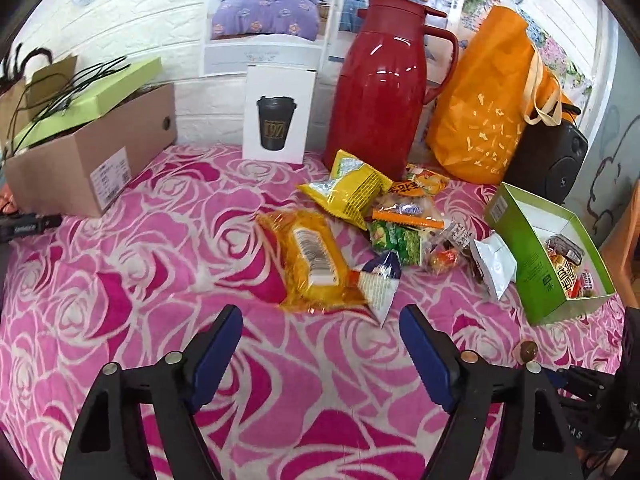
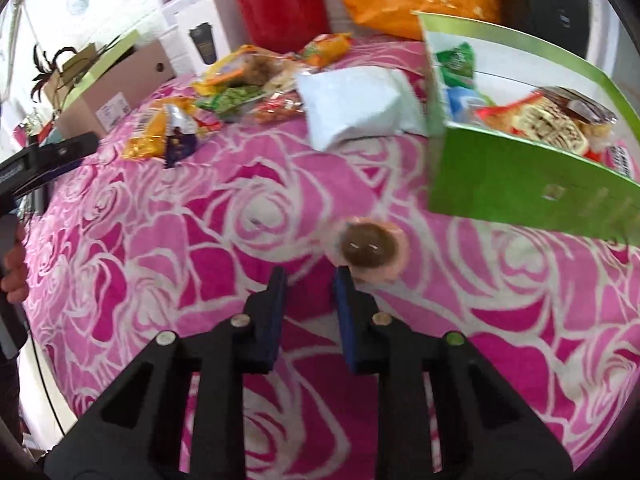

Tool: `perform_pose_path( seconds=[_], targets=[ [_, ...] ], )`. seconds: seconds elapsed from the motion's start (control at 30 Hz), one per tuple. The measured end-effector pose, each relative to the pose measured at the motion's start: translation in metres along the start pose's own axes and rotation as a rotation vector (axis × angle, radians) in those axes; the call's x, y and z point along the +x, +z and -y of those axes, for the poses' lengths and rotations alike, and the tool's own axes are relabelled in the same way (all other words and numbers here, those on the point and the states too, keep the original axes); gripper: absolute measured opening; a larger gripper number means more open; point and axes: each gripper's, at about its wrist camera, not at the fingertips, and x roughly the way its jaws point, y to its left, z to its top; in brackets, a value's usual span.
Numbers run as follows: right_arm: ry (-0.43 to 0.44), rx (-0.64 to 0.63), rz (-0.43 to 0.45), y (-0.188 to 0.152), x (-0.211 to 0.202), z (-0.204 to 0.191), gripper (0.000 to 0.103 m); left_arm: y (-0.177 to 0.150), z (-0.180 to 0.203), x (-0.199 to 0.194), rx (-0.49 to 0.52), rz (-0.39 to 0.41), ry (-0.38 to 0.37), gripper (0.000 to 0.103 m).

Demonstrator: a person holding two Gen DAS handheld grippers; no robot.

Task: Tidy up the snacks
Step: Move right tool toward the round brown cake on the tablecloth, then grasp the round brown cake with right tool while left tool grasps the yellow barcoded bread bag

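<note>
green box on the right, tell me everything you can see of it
The open green cardboard box has glossy lime outer walls, a white inside and no lid on it. A barcode label shows on one end wall and faint print on the long side. It sits on the pink rose-patterned cloth and already holds several wrapped snacks. A white foil packet lies against its wall. Neither claw touches it.

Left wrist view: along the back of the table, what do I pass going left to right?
Cardboard box → white cup carton → red thermos jug → orange tote bag → black speaker.
</note>
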Motion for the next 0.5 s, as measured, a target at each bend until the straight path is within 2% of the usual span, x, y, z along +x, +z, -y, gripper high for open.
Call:
perform_pose_path(
  seconds=[0.03,0.17,0.3,0.33,0.4,0.43,0.47,0.5],
  targets=[
    [0.003,-0.015,0.002,0.002,0.002,-0.005,0.027,0.003,0.001,0.004,0.007,-0.004,0.007,0.081],
    [-0.023,-0.048,0.009,0.002,0.008,-0.014,0.047,0.021,0.0,0.024,0.01,-0.006,0.057,0.081],
    [-0.022,-0.083,-0.003,0.001,0.011,-0.023,0.064,0.032,-0.013,0.053,-0.055,-0.054,0.06,0.081],
    [-0.031,-0.1,-0.009,0.0,0.011,-0.025,0.065,0.033,-0.016,0.06,-0.07,-0.07,0.055,0.08],
    [-0.041,-0.101,0.001,0.0,0.005,-0.024,0.065,0.033,-0.019,0.07,-0.081,-0.097,0.049,0.059],
    [-0.033,-0.084,0.021,-0.001,-0.001,-0.02,0.065,0.03,-0.022,0.075,-0.089,-0.118,0.008,0.043],
    [-0.029,-0.062,0.033,-0.001,-0.006,-0.016,0.065,0.027,-0.024,0.075,-0.107,-0.119,-0.05,0.034],
    [-0.032,-0.031,0.042,-0.002,-0.01,-0.01,0.065,0.023,-0.026,0.073,-0.131,-0.112,-0.091,0.034]
  ],
)
